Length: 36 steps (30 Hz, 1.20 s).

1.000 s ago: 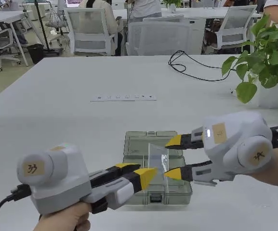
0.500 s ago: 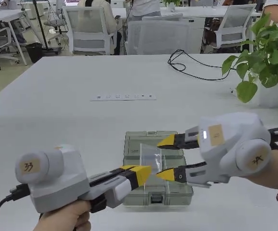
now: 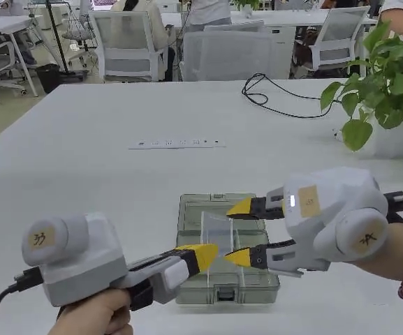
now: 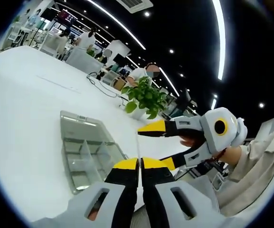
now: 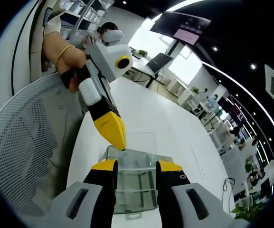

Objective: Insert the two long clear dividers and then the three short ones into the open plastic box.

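Note:
The open plastic box (image 3: 257,278) lies near the table's front edge, and its inner compartments show in the left gripper view (image 4: 87,152). My left gripper (image 3: 202,254) is shut on the left edge of an upright clear divider (image 3: 222,241), held just over the box. My right gripper (image 3: 239,232) is open, one jaw above and one below the divider's right side, not touching it. In the right gripper view the divider (image 5: 137,145) stands ahead of my open fingers (image 5: 106,167), with the box (image 5: 132,190) below. The left gripper's tip (image 5: 112,130) is at the divider's edge.
A potted plant (image 3: 383,84) stands at the right edge of the table, with a black cable (image 3: 278,94) behind it. A white strip of small pieces (image 3: 177,144) lies mid-table. Mesh chairs (image 3: 225,52) line the far edge.
The left gripper has carried the divider a little left and down, closer to the box. The right gripper has followed leftward, still open.

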### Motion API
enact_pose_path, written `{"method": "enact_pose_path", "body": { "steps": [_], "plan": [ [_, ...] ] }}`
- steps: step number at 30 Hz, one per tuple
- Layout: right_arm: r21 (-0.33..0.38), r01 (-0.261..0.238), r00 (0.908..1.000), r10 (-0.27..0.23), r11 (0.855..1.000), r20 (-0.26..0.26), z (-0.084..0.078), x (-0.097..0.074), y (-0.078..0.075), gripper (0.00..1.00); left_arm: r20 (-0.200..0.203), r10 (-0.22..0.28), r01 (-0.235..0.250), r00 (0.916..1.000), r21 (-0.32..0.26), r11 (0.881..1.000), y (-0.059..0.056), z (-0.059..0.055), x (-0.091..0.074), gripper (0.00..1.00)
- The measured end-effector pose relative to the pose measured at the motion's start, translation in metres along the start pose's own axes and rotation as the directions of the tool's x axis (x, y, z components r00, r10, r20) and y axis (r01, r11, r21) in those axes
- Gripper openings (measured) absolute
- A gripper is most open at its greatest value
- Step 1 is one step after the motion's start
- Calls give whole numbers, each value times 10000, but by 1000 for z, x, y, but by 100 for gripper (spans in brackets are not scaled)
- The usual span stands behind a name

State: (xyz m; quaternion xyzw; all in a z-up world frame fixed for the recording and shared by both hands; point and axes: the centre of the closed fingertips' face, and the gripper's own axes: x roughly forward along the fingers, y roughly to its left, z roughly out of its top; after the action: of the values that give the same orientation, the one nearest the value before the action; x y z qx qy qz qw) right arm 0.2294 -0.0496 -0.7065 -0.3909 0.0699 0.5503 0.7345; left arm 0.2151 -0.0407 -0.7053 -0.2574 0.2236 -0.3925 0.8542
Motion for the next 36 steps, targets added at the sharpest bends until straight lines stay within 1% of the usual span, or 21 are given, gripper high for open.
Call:
{"method": "enact_pose_path", "body": {
  "steps": [4, 5, 8, 10, 11, 15, 16, 17, 19, 21, 23, 26, 27, 28, 29, 30, 31, 32, 34, 35, 36],
  "plan": [
    [222, 143, 9999, -144, 9997, 61, 0, 0, -3, 34, 22, 122, -122, 9999, 197, 9997, 1, 2, 2, 0],
    [253, 210, 9997, -212, 9995, 97, 0, 0, -4, 33, -150, 218, -209, 9996, 557, 9982, 3, 0, 2, 0],
    [355, 121, 9999, -125, 9993, 108, 0, 0, -4, 34, -121, 207, -199, 9997, 647, 9977, 2, 1, 3, 0],
    [402, 92, 9999, -96, 9991, 122, -1, -1, -4, 34, -163, 315, -298, 9994, 987, 9947, 5, 1, 4, 0],
    [459, 92, 9999, -98, 9989, 129, -1, -1, -4, 33, -237, 413, -379, 9989, 1306, 9907, 7, 0, 4, 0],
    [941, -19, 9995, -12, 9956, 331, 0, -3, -5, 33, -440, 608, -509, 9972, 1984, 9788, 10, -1, 3, 0],
    [1001, -38, 9993, 1, 9950, 368, 0, -3, -5, 33, -526, 664, -529, 9964, 2268, 9725, 11, -2, 3, 0],
    [1166, -103, 9990, 51, 9931, 446, 1, -3, -6, 33, -558, 681, -532, 9961, 2348, 9706, 11, -3, 3, 0],
    [1350, -233, 9984, 160, 9906, 545, 2, -3, -5, 33, -717, 761, -540, 9945, 2716, 9609, 12, -4, 2, 0],
    [1567, -292, 9974, 184, 9872, 696, 4, -4, -6, 32, -888, 832, -508, 9926, 3197, 9462, 13, -6, 2, 0],
    [1804, -584, 9951, 429, 9819, 886, 7, -4, -4, 32, -1076, 814, -370, 9909, 3639, 9307, 12, -8, 1, 0],
    [1916, -938, 9917, 747, 9770, 1047, 8, -5, -1, 31, -1433, 828, -119, 9862, 4372, 8993, 11, -11, -2, 0],
    [1944, -995, 9908, 792, 9759, 1095, 8, -6, -1, 31, -1571, 939, -102, 9831, 4653, 8851, 12, -12, -3, 0],
    [2003, -1080, 9896, 860, 9738, 1155, 9, -6, -1, 31, -1645, 949, -55, 9818, 4748, 8801, 12, -13, -4, 0],
    [2083, -1153, 9885, 915, 9712, 1207, 8, -7, -1, 30, -1776, 885, 112, 9801, 4950, 8688, 11, -14, -4, 0],
    [2107, -1220, 9877, 977, 9699, 1219, 8, -7, 0, 30, -1818, 865, 172, 9795, 5037, 8637, 11, -14, -5, 0],
    [2127, -1330, 9866, 1089, 9680, 1216, 7, -7, 1, 30, -1948, 792, 350, 9776, 5222, 8521, 10, -16, -5, 0],
    [2117, -1487, 9849, 1256, 9659, 1191, 6, -7, 3, 29, -1994, 762, 402, 9770, 5227, 8516, 9, -16, -5, 0],
    [2103, -1765, 9806, 1534, 9616, 1220, 4, -9, 7, 29, -2263, 663, 726, 9718, 5547, 8289, 6, -20, -6, 0],
    [2188, -2019, 9761, 1778, 9547, 1249, 3, -10, 11, 29, -2398, 702, 826, 9683, 5722, 8159, 6, -21, -7, 0],
    [2201, -2100, 9741, 1846, 9526, 1304, 3, -10, 12, 28, -2569, 680, 991, 9640, 5849, 8051, 5, -24, -7, 0]
  ]
}}
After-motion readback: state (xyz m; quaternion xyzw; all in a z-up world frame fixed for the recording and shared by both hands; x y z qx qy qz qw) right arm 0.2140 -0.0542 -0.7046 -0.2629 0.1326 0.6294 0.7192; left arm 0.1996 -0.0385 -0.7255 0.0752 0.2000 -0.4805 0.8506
